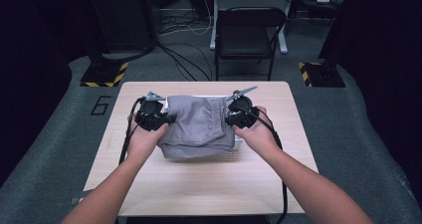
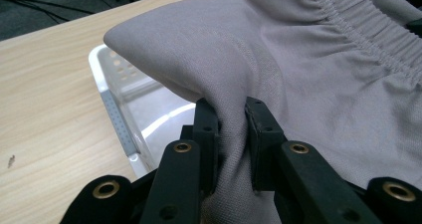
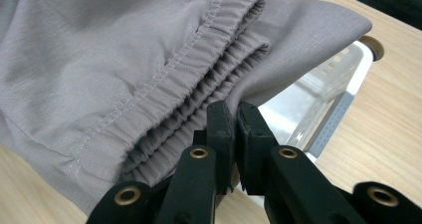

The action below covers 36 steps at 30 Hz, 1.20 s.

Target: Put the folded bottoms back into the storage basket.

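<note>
A folded grey garment (image 1: 199, 127) with an elastic waistband hangs between my two grippers, above a white perforated basket (image 1: 237, 148) on the wooden table. My left gripper (image 1: 166, 119) is shut on the garment's left edge; in the left gripper view the jaws pinch a fold of grey cloth (image 2: 231, 119), with the basket (image 2: 117, 114) below. My right gripper (image 1: 230, 118) is shut on the right edge, its jaws clamping the gathered waistband (image 3: 234, 109) over the basket's corner (image 3: 333, 109). The cloth hides most of the basket.
The light wooden table (image 1: 199, 184) has bare room in front of the garment and at both sides. A black folding chair (image 1: 246, 37) stands beyond the far edge, with cables on the grey floor. Stand bases with yellow-black tape (image 1: 104, 74) sit at the back left and right.
</note>
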Each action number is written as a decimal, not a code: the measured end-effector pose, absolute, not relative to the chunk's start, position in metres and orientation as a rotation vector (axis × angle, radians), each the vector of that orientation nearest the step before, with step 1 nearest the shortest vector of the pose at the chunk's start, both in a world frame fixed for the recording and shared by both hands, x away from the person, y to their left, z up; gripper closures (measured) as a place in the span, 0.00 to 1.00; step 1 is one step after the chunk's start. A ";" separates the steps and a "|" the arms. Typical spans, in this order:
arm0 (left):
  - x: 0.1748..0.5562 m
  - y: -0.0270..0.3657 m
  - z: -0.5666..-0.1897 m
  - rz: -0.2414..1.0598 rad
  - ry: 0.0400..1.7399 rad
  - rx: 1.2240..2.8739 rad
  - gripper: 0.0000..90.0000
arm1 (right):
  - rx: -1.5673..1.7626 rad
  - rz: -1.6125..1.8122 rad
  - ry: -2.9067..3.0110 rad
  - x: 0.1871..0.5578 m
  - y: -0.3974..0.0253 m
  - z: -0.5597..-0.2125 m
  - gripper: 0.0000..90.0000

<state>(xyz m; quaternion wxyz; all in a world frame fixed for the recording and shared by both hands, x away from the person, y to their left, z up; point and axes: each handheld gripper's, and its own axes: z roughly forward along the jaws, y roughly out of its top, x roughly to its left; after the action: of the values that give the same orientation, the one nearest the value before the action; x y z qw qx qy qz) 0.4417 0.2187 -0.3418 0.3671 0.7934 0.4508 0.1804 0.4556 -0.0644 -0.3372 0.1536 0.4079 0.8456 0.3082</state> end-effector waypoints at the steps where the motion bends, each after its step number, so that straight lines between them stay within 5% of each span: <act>1: 0.443 0.218 -0.341 0.467 1.162 2.035 0.86 | 1.176 0.886 2.420 0.457 -0.064 -0.337 0.95; 36: 0.492 0.218 -0.349 0.456 1.185 1.990 0.86 | 1.293 0.884 2.307 0.504 -0.061 -0.340 0.95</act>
<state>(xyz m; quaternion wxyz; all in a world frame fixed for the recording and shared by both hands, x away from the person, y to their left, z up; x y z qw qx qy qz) 0.4918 0.2177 -0.3490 0.3807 0.7794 0.4644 0.1788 0.5039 -0.0614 -0.3398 0.1756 0.4564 0.8146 0.3120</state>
